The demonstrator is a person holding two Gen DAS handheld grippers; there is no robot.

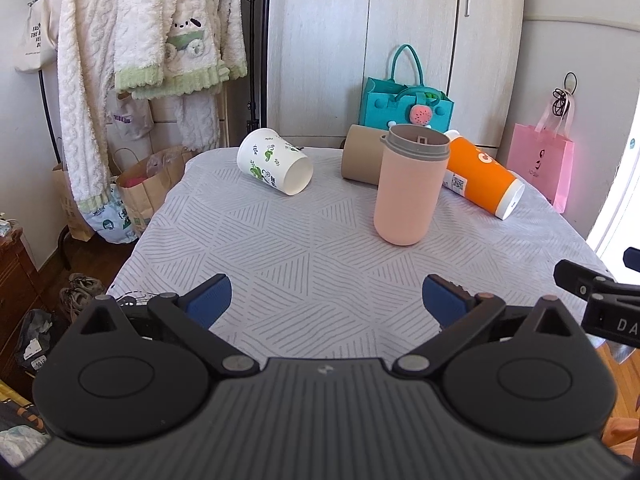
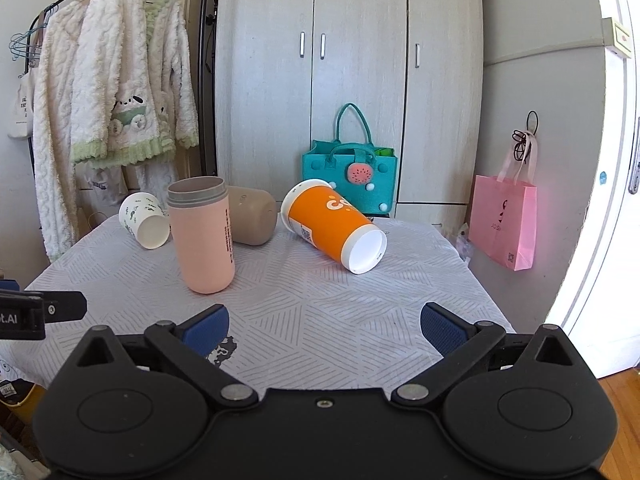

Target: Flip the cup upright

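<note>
Four cups are seen on the table (image 1: 304, 248), which is covered by a grey-patterned cloth. The pink cup (image 1: 410, 184) with a grey rim is stood upright near the middle. Three are laid on their sides: the white leaf-print paper cup (image 1: 274, 160) at the far left, the beige cup (image 1: 362, 154) just behind the pink one, and the orange cup (image 2: 334, 224) to the right, its white mouth turned toward the cameras. The left gripper (image 1: 326, 300) and right gripper (image 2: 324, 326) are held spread wide above the near edge, nothing between their blue pads.
</note>
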